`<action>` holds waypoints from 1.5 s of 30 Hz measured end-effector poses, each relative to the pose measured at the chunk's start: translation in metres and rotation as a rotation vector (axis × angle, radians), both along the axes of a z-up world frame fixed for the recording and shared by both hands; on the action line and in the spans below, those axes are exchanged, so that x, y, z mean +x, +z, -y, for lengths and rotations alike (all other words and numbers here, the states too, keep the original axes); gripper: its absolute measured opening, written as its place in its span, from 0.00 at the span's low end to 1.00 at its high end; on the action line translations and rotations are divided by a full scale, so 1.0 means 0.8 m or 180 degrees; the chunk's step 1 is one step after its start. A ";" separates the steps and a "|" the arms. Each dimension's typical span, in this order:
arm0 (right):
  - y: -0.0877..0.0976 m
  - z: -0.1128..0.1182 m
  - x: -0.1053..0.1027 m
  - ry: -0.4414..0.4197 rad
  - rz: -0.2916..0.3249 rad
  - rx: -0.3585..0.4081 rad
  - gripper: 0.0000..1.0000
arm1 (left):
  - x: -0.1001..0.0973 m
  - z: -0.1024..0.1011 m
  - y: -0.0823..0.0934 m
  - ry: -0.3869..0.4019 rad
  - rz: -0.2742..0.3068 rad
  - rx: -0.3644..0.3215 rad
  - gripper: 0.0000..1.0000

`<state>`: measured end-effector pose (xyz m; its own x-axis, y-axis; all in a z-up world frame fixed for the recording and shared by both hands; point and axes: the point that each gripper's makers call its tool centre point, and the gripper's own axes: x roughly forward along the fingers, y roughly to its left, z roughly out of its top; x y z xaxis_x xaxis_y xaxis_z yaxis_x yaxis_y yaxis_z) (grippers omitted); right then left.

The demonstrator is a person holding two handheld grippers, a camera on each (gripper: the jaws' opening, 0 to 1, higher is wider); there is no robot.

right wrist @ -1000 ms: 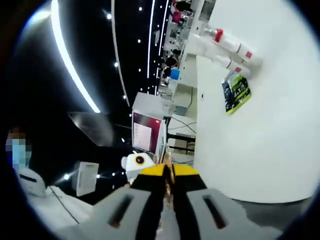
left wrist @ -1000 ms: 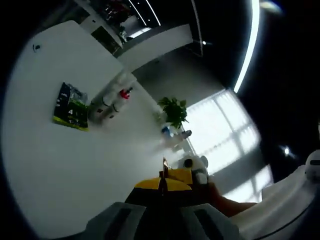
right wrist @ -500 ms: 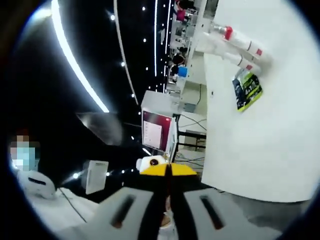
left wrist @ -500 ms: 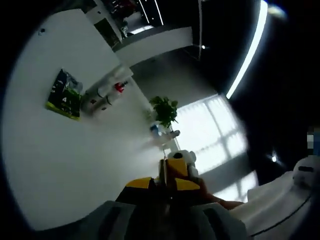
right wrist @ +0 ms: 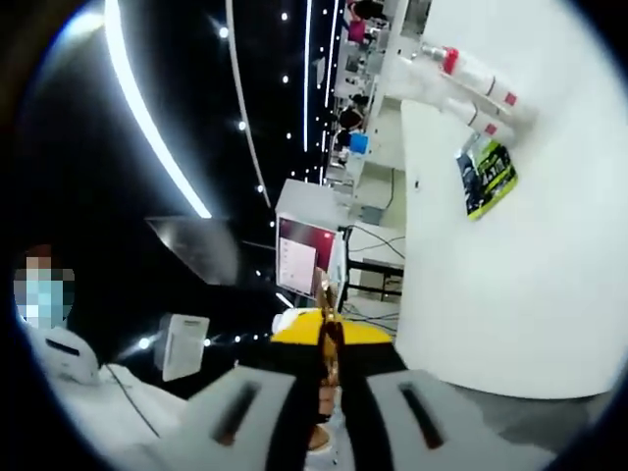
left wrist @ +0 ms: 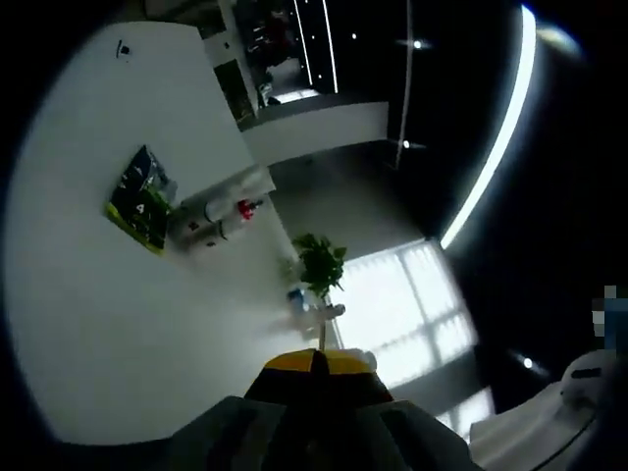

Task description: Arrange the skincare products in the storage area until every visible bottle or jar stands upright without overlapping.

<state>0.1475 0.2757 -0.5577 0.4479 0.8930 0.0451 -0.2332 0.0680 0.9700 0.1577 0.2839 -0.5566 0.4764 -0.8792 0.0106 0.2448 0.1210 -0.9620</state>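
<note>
Several white skincare bottles (left wrist: 211,211), one with a red cap (left wrist: 245,208), lie clustered on the white table (left wrist: 118,324), far ahead of my left gripper (left wrist: 316,361). A green-and-black sachet (left wrist: 140,196) lies flat beside them. In the right gripper view the same bottles (right wrist: 476,93) and sachet (right wrist: 489,175) lie far off on the table (right wrist: 510,285). My right gripper (right wrist: 325,332) is off the table's edge. Both grippers have their yellow-tipped jaws pressed together with nothing between them.
A potted plant (left wrist: 319,260) and small blue and white items (left wrist: 302,299) stand at the table's far side near a bright window (left wrist: 402,304). Beyond the table edge are a monitor with a red screen (right wrist: 297,260), a white box (right wrist: 182,345) and a person (right wrist: 44,334).
Both views have shifted and rolled with the hands. The hand and white device beside my left jaws have slid out of sight. Bottles and sachet keep their places; both grippers stay shut.
</note>
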 end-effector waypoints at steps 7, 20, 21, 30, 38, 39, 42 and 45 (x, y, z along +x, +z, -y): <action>0.006 0.010 0.003 -0.0022 -0.0031 0.0117 0.02 | -0.007 0.004 0.005 -0.0046 -0.0145 -0.0226 0.03; 0.012 0.014 -0.012 0.0530 -0.0245 0.0122 0.03 | -0.033 0.012 0.008 -0.0518 0.0044 -0.0040 0.01; 0.011 0.014 -0.011 0.0537 -0.0237 0.0097 0.03 | -0.032 0.011 0.009 -0.0507 0.0053 -0.0037 0.01; -0.003 0.005 -0.008 0.0379 0.0049 -0.0170 0.06 | -0.005 -0.007 0.006 -0.0011 -0.0109 -0.0187 0.01; 0.004 0.006 -0.015 0.0437 -0.0087 0.0062 0.02 | -0.016 -0.004 0.006 -0.0065 -0.0214 -0.0323 0.02; 0.004 0.007 -0.015 0.0453 -0.0087 0.0060 0.02 | -0.018 -0.003 0.006 -0.0096 -0.0208 -0.0325 0.02; 0.004 0.008 -0.020 0.0591 -0.0187 0.0083 0.02 | -0.025 -0.002 0.007 -0.0217 -0.0151 -0.0260 0.02; 0.005 0.009 -0.020 0.0626 -0.0218 0.0082 0.02 | -0.027 -0.003 0.005 -0.0284 -0.0117 -0.0187 0.02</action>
<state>0.1314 0.2684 -0.5539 0.2678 0.9625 0.0445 -0.1731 0.0026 0.9849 0.1364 0.2863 -0.5522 0.3972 -0.9165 0.0474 0.2165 0.0434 -0.9753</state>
